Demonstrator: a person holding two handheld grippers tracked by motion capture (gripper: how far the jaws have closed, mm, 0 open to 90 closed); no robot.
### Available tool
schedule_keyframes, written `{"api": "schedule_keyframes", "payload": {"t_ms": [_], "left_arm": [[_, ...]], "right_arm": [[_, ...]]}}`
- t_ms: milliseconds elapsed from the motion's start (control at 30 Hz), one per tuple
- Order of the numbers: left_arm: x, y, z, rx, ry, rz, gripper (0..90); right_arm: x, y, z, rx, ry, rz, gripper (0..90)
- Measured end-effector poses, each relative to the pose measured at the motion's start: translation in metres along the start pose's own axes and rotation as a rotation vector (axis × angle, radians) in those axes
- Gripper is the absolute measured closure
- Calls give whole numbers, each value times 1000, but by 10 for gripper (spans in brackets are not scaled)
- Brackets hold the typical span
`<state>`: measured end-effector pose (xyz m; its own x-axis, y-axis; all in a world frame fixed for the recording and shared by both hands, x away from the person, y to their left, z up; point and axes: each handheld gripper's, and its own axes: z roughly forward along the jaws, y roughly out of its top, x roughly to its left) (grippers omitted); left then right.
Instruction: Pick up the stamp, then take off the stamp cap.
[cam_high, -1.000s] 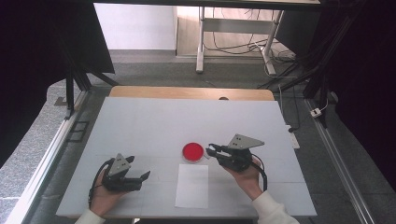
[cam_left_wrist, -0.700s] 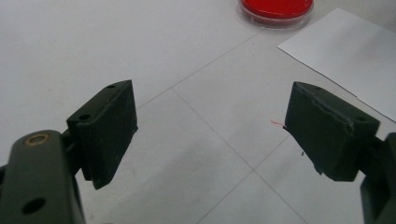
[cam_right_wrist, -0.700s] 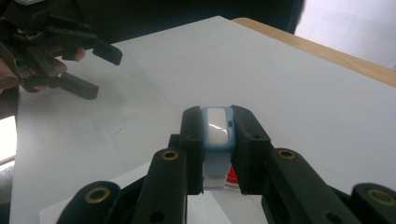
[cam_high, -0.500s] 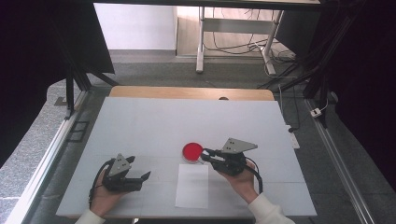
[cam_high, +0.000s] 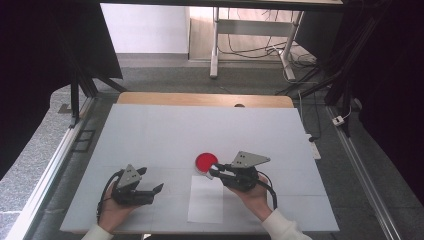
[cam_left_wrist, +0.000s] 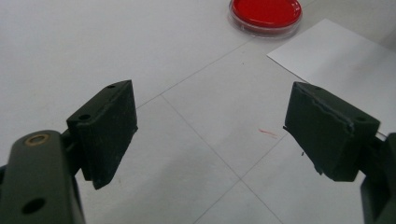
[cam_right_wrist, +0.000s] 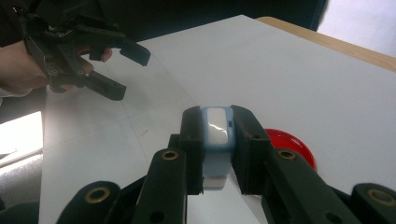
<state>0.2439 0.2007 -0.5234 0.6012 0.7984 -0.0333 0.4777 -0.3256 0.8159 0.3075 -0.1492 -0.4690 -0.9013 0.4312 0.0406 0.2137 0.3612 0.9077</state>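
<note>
my right claw (cam_right_wrist: 217, 140) clenched a small blue-and-white block (cam_right_wrist: 216, 135) just at 5 o'clock of the red dish (cam_high: 205, 161); left claw (cam_left_wrist: 210, 135) hung released. next, i judged, lowering it onto the dish.

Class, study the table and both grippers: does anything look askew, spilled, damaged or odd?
Little stands out. A short red streak marks the table beside the white paper, and the left gripper has a ragged edge on one pad.

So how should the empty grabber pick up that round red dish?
Probably by its clear rim, from straight above. The red dish lies low and flat on the table, so open jaws should straddle opposite edges. The left gripper is open and free; the right gripper already holds a small blue-and-white block.
</note>
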Motion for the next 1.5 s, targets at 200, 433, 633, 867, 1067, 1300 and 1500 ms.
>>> {"api": "schedule_keyframes", "payload": {"t_ms": [200, 433, 633, 867, 1067, 1300, 1500], "left_arm": [[1, 0, -2, -12, -11, -25, 185], [0, 1, -2, -15, -6, -27, 185], [0, 3, -2, -23, -14, -30, 183], [-3, 6, -1, -28, -14, -25, 184], [-7, 10, -1, -43, -6, -10, 183], [-11, 16, 1, -51, 4, 0, 180], [-15, 23, 1, -58, -3, 10, 180]], "right_arm": [[-2, 0, -1, -8, -10, 7, 747], [-2, 0, -3, -13, -16, 12, 747], [-2, 1, -4, -27, -18, 18, 747], [-3, 1, -5, -32, -26, 24, 747], [-4, 1, -5, -37, -33, 30, 746], [-5, 2, -6, -41, -45, 35, 746], [-5, 1, -5, -42, -59, 47, 746]]}}
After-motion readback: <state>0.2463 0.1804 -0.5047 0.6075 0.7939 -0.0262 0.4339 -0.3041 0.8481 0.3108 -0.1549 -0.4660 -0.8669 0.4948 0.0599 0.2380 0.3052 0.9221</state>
